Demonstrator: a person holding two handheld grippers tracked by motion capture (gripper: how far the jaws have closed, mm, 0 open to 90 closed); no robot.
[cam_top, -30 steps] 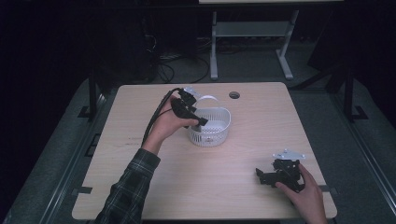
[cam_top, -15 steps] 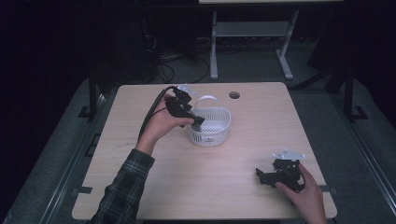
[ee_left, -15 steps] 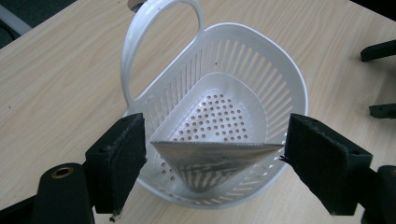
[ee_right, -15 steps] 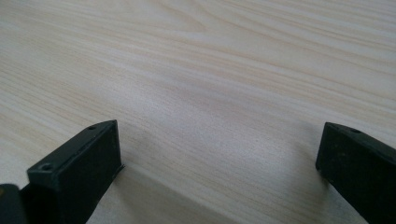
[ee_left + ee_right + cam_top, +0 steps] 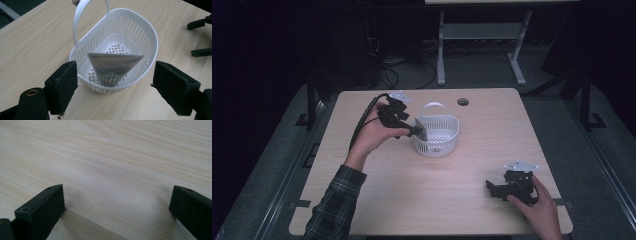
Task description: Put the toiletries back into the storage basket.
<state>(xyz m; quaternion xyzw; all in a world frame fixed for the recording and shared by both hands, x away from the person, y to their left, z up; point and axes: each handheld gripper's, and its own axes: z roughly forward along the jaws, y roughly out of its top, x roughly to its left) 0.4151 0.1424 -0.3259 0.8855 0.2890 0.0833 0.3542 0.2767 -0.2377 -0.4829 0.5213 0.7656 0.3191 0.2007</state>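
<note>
Backed off slightly, left tool (image 5: 113,87) (jaws apart) faces the white basket (image 5: 147,37); a grey cone (image 5: 113,66) sits inside. Right tool (image 5: 117,212) gapes over the bench (image 5: 112,157).

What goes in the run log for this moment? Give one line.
left tongs: open, at basket | grey wedge: blurred, over basket, ungripped | right tongs: open, low over table, away from basket

We find no readable text, label, brand, number or sign on anything here.
</note>
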